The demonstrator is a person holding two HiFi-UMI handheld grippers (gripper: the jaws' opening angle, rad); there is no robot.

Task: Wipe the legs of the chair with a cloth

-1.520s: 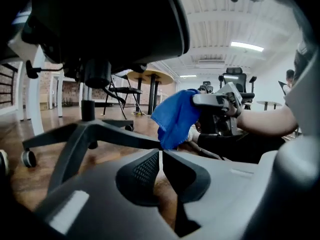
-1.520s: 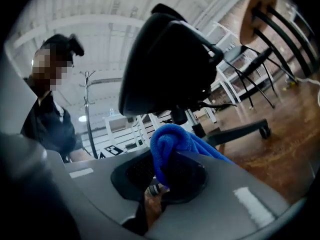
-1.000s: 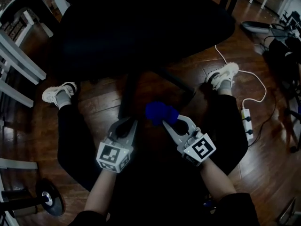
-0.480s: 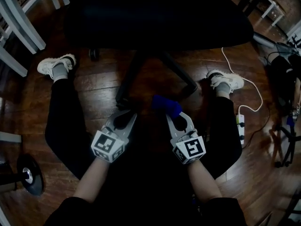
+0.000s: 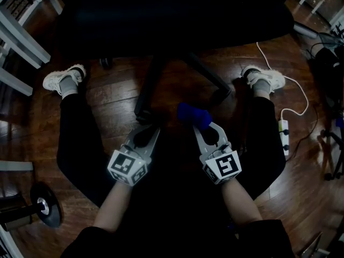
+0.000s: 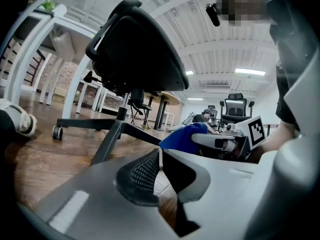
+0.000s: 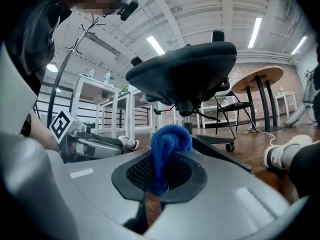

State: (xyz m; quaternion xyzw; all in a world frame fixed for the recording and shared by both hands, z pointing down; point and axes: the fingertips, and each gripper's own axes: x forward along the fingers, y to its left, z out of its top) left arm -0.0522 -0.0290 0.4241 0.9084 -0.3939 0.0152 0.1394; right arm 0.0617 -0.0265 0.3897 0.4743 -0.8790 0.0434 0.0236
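Both grippers have sunk beside the chair legs (image 5: 146,93): your right gripper (image 5: 202,127) clamps the blue cloth (image 5: 192,115), your left gripper (image 5: 152,132) is closed empty, and no leg is touched yet.

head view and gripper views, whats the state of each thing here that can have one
left gripper: shut, nothing between its jaws
right gripper: shut on the blue cloth
blue cloth: bunched, sticking out past the jaws
office chair: upright on the wood floor

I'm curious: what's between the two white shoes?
The chair legs stand on the floor between the left shoe and right shoe, seen in the head view.
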